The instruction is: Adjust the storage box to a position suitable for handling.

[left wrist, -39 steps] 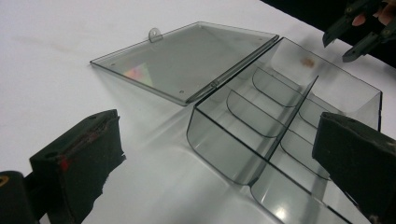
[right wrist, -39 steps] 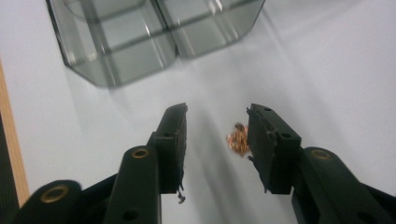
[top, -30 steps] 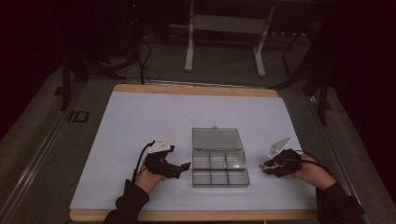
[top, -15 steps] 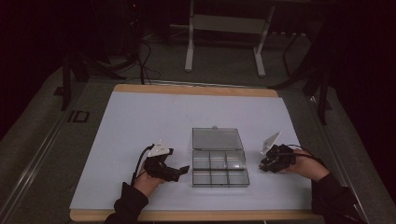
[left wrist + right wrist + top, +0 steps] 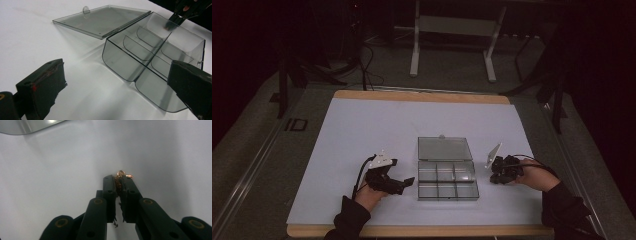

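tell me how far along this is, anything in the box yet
Done: the clear compartment box lies with its lid open. In hand: the right gripper has just been closing and pinches a small gold chain. The left gripper waits open beside the box. Left: the chain goes in; every compartment looks empty.
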